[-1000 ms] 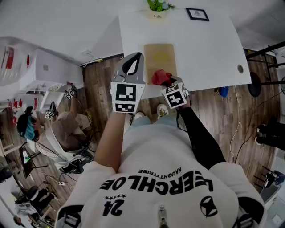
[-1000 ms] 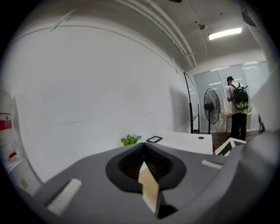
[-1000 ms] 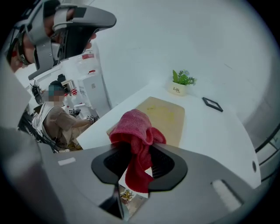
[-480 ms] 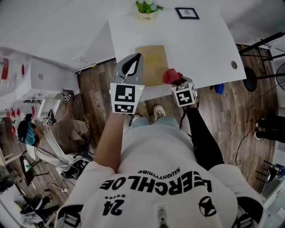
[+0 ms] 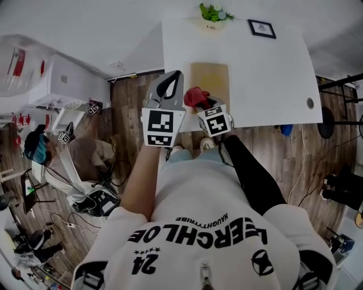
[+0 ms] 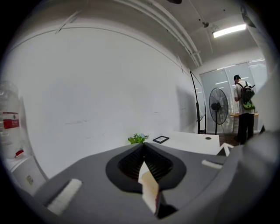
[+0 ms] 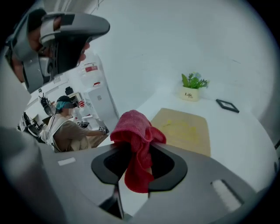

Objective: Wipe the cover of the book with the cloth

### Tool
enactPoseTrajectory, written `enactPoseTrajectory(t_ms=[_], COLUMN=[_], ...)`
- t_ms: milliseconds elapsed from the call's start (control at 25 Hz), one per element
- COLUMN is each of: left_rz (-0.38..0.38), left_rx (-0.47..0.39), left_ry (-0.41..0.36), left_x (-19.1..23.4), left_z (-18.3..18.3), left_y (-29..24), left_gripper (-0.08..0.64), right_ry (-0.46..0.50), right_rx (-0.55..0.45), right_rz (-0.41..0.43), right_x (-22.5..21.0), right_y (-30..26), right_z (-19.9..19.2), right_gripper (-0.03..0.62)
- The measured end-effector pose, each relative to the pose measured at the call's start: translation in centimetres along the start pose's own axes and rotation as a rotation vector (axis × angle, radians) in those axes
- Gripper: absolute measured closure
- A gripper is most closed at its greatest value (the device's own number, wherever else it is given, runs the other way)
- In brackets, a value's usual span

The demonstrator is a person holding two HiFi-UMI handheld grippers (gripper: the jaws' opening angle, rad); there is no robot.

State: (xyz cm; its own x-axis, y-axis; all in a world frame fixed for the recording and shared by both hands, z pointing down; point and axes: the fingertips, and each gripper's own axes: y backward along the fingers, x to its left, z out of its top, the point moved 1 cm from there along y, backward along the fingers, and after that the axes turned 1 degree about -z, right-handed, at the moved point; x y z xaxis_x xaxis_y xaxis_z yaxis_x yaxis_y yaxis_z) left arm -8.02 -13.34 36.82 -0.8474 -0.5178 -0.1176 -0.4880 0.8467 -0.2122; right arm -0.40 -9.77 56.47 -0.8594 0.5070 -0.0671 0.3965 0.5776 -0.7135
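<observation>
A person stands at the near edge of a white surface [image 5: 266,73] with a hand-held gripper in each hand. The right gripper [image 5: 202,103] has its fingers clamped tight on a bunched red cloth [image 5: 195,96], which spills out above and below the closed tips in the right gripper view. The cloth sits at the near left corner of the book [image 5: 210,82], a flat volume with a tan and yellow cover that lies on the surface close to its near edge. From these angles it is not clear whether the cloth touches the cover.

The left gripper [image 5: 174,76] is raised to the left of the book, beyond the surface's left edge and over the wooden floor [image 5: 127,113]. Its fingers are pressed together with nothing between them, and its own camera faces a bare white wall [image 6: 96,87].

At the far edge of the surface stand a small potted plant [image 5: 212,14] and, to its right, a dark picture frame [image 5: 261,28] lying flat. Off to the left of the room, another person [image 7: 65,127] sits among equipment. The left gripper view shows a further person with a backpack [image 6: 243,109], standing beside a floor fan [image 6: 217,107].
</observation>
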Motion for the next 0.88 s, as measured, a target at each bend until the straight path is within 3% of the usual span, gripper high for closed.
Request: enactPoseTrajectory(t_ms=[240,720,880], left_rz=[0.045,0.025,0.009], left_rx=[0.019,0.025,0.032], left_ry=[0.002,0.009,-0.001], left_x=[1.4,0.7,0.0], left_z=[-0.7,-0.6,-0.5], left_y=[0.4,-2.3,-3.1], left_gripper=[0.503,0.503,0.503], right_ry=[0.069,-0.051,-0.066], right_rx=[0.021,0.071,0.094], right_rz=[0.017,-0.172,-0.199], right_x=[0.3,-11.0,-12.4], right_y=[-1.4,3.3,3.7], right_z=[-1.0,-3.8,-4.3], right_gripper=[0.482,0.482,0.482])
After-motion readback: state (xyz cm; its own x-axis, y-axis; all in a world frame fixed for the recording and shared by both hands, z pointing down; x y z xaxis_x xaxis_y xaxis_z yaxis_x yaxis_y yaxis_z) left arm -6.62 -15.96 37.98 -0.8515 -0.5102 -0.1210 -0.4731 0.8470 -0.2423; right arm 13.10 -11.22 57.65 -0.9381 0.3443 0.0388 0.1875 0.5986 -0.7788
